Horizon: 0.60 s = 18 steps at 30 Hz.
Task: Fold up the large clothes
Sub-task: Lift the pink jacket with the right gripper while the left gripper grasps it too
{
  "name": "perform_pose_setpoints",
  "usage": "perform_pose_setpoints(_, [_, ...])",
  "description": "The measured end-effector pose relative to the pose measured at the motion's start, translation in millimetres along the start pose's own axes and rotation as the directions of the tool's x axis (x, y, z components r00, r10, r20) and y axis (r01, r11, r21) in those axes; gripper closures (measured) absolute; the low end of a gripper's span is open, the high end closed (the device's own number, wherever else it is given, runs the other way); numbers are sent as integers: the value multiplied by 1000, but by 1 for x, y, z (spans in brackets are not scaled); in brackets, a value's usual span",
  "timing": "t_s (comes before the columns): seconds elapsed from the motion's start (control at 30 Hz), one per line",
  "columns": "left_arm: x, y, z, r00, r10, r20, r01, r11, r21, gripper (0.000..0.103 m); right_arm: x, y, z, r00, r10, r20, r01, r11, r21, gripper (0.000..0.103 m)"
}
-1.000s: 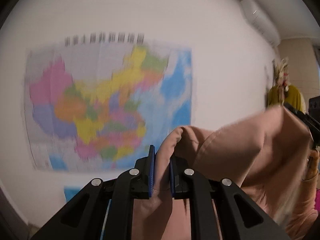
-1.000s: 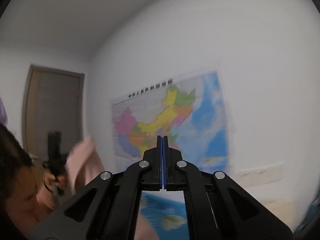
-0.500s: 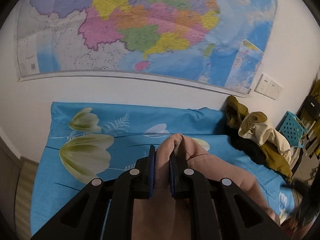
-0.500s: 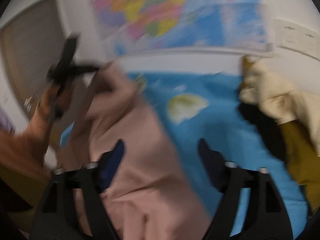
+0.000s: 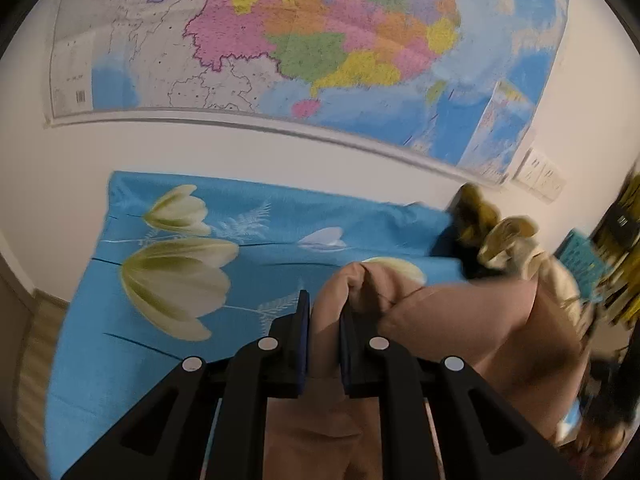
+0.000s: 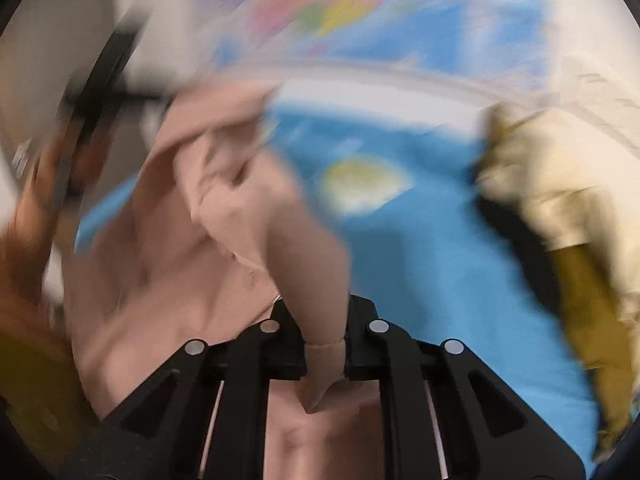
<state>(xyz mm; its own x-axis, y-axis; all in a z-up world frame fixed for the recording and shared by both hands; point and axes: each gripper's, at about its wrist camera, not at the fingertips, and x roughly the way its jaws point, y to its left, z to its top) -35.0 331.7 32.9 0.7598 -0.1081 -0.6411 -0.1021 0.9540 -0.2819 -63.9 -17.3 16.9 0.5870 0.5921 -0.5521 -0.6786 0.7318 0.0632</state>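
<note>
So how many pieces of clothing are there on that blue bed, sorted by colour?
Pink garment, held by both grippers: 1
Cream garment, in the pile by the wall: 1
Mustard-olive garment, same pile: 1
Black garment, same pile: 1
Total: 4, though the heap may hide more.

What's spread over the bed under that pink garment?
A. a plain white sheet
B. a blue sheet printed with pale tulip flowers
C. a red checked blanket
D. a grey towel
B: the blue sheet shows big pale tulip prints, with the pink garment lying over its right part.
</note>
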Motion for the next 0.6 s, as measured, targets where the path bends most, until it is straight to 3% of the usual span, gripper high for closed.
perform_pose_setpoints(0.1, [-22,-10,16,991,-109,71,110,994,-1,92,-30,-26,59,994,-34,108,31,999,28,92])
perform_pose_setpoints(0.2, [-38,-28,39,980,-118,160,112,993,43,92,-24,-43,110,984,-67,167,61,997,38,92])
perform_pose_setpoints(0.27, [-28,-31,55,980,-96,172,89,995,46,92,2,-60,126,988,-80,136,72,995,63,92])
perform_pose_setpoints(0.4, [43,-20,79,998,-23,60,22,1000,15,91,94,-95,125,992,-121,-32,124,986,112,92])
perform_pose_setpoints(0.43, [72,-16,82,1000,5,12,-5,1000,23,90,119,-103,116,992,-93,-84,104,984,142,91])
perform_pose_setpoints(0.47, [101,-10,81,998,55,-33,-54,998,19,90,151,-113,106,984,-102,-149,125,980,158,91])
perform_pose_setpoints(0.5, [121,-5,79,996,60,-70,-59,998,13,90,169,-118,93,977,-111,-184,142,976,166,90])
perform_pose_setpoints(0.6, [194,13,66,973,117,-200,-120,993,-2,89,221,-126,73,950,-146,-275,191,971,143,91])
